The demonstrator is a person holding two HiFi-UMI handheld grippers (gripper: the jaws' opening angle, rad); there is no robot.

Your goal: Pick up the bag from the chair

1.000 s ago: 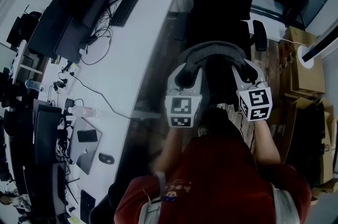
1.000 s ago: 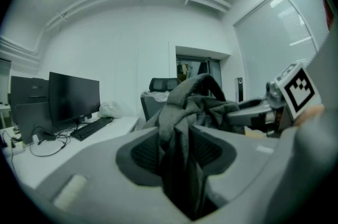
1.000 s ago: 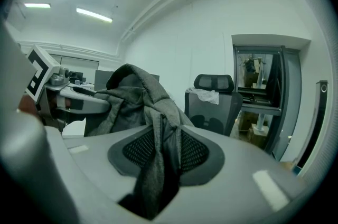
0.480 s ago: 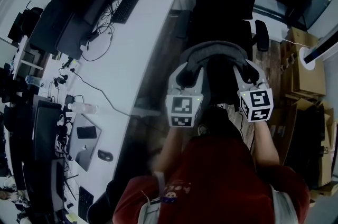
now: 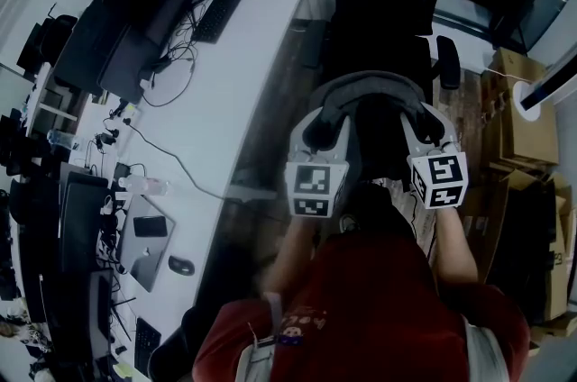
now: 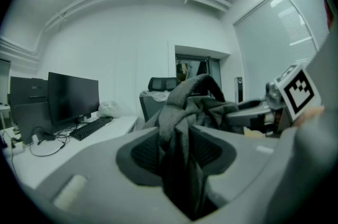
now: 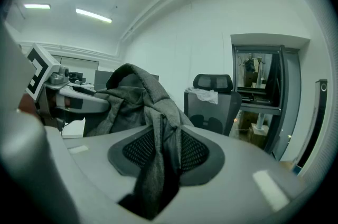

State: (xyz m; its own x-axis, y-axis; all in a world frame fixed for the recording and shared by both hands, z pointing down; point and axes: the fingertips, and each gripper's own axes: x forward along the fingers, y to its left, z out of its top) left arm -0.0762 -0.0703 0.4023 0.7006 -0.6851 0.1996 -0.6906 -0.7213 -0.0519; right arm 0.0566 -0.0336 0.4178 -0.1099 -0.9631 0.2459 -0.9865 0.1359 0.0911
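Reference landmark: the chair (image 5: pixel 379 11).

- Left of the chair: the white desk (image 5: pixel 239 83) runs close alongside. Only a narrow strip of floor (image 5: pixel 287 78) stays passable.
- Right of the chair: cardboard boxes (image 5: pixel 518 114) stand near its armrest (image 5: pixel 448 60) and narrow that side.
- In front of the chair: the bag (image 5: pixel 368 87) spans from the left gripper (image 5: pixel 322 130) to the right gripper (image 5: pixel 422 126), each clamped on its fabric, and closes the gap between them.
- Above the chair's backrest: open air.

Red top (image 5: pixel 365 304), pale sleeves (image 5: pixel 488 350), grey left gripper (image 5: pixel 318 133), grey right gripper (image 5: pixel 430 130) (black-white marker cubes (image 5: pixel 312 188))
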